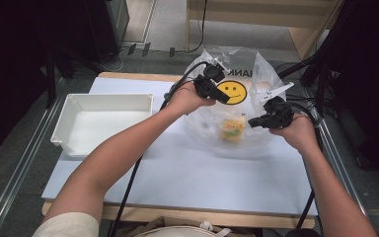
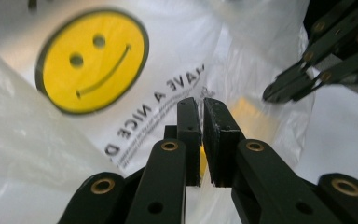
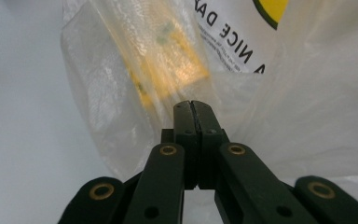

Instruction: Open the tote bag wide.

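A clear plastic bag printed with a yellow smiley face stands puffed up on the white table, right of centre. Inside it lies a yellow packet. My left gripper hovers at the smiley, its tips against the bag's upper front. In the left gripper view its jaws are together save for a thin slit, with nothing seen between them, and the smiley is up left. My right gripper sits at the bag's right side, jaws pressed together, tips just short of the bag film and the packet.
An empty white bin stands on the left of the table. Black cables trail from both grippers across the near edge. Dark stands and a wooden shelf surround the far side. The right gripper appears in the left gripper view.
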`<state>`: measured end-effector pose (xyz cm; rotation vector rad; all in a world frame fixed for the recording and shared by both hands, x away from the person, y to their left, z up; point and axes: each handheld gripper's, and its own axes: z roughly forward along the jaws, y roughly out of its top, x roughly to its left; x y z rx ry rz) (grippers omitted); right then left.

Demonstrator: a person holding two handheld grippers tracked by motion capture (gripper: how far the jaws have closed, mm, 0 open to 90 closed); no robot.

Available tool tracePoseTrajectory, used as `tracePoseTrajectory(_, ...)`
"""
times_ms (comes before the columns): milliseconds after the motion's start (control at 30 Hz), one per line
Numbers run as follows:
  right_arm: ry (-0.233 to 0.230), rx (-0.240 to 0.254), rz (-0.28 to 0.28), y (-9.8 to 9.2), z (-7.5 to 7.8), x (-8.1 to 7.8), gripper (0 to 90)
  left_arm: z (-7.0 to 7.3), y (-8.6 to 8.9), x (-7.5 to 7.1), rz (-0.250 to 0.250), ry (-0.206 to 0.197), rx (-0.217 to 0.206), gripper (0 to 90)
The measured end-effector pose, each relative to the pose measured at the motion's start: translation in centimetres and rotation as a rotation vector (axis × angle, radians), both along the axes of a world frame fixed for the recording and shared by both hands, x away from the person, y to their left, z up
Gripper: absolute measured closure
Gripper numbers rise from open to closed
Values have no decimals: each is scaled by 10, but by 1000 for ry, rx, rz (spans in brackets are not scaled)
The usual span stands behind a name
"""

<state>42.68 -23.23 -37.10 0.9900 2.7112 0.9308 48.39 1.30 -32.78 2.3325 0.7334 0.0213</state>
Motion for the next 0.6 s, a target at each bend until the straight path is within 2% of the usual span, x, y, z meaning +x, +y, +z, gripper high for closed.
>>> tracePoseTrajectory(33, -8, 17, -6, -4, -4, -6, 900, -8, 7, -3, 12, -8, -8, 852)
tracePoseTrajectory(100, -8, 25, -15, -6, -6, -9, 900, -12, 10, -4, 18, -6, -11, 852)
tracePoseTrajectory(167, -16, 39, -19, -9, -11, -14, 900, -19, 15, -5, 26, 5, -20, 852)
tracePoseTrajectory(200, -17, 43, -29, -10, -16, -18, 900, -29, 20, -5, 38, 24, -20, 853)
tracePoseTrajectory(233, -17, 43, -29, -10, -16, -18, 900, -29, 20, -5, 38, 24, -20, 853)
tracePoseTrajectory(300, -3, 66, -45, -11, -27, -23, 900, -37, 23, -8, 46, 28, -36, 854)
tracePoseTrajectory(467, 4, 65, -55, -11, -41, -28, 900, -54, 31, -12, 62, 38, -57, 854)
tracePoseTrajectory(500, 16, 72, -63, -12, -46, -30, 900, -63, 34, -13, 77, 51, -67, 855)
tracePoseTrajectory(567, 14, 68, -63, -12, -48, -30, 900, -67, 35, -13, 77, 63, -70, 855)
tracePoseTrajectory(600, 25, 67, -69, -13, -52, -31, 900, -74, 35, -15, 77, 79, -78, 856)
